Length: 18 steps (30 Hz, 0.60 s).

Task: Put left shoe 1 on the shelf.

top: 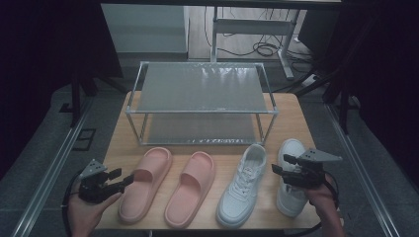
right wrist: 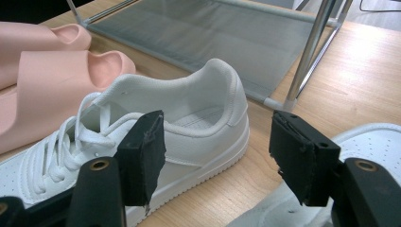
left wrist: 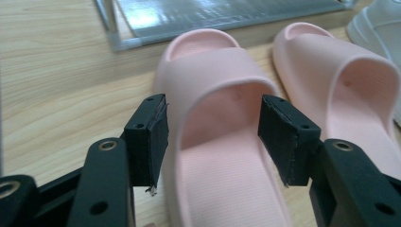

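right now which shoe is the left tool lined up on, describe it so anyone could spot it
Start at the metal rack on the wooden table; four shoes sit before it. It is the outermost pink slide on the left, beside its twin and farthest from the white sneakers.

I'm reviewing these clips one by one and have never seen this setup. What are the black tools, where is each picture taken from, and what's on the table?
No robot here: a person holds a two-jaw tool in each hand, the left gripper and the right gripper. The high view looks down on the wooden table from the person's side. The other two views come from cameras riding on each gripper, looking along its black jaws. On the table stand a two-level metal shoe rack, a pair of pink slides and a pair of white sneakers. Both grippers are open and hold nothing; the left one faces a slide, the right one a sneaker's heel.
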### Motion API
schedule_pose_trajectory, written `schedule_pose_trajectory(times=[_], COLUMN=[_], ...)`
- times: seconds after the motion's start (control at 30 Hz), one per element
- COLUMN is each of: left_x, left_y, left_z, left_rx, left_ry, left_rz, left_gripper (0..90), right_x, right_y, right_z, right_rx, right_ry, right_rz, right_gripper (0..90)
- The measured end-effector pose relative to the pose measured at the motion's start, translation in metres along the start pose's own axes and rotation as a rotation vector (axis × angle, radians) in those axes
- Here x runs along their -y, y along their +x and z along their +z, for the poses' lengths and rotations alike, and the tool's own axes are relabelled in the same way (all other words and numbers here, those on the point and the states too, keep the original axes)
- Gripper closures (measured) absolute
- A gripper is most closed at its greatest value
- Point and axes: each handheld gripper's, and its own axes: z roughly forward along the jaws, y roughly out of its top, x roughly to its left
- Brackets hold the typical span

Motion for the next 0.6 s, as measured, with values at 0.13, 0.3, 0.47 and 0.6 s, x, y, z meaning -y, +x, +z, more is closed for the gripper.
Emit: schedule_pose_trajectory(times=[0.13,0.3,0.47,0.6], left_x=[0.001,0.002,0.004,0.004], left_y=[-0.012,-0.025,-0.034,-0.039], left_z=[0.002,0.009,0.021,0.033], left_rx=[0.021,0.023,0.036,0.044], left_ry=[0.005,0.007,0.032,0.054], left_rz=[0.017,0.026,0.028,0.032], left_gripper=[44.2,44.5,45.3,46.2], right_x=[-0.001,-0.002,-0.002,-0.001], right_y=[0.001,0.003,0.002,0.000], right_z=[-0.003,-0.004,-0.004,-0.006], right_rx=[0.002,-0.002,-0.003,0.003], right_ry=[-0.008,-0.011,-0.011,-0.016], right_rz=[-0.002,-0.005,-0.005,-0.002], right_gripper=[37.3,37.3,37.3,37.3])
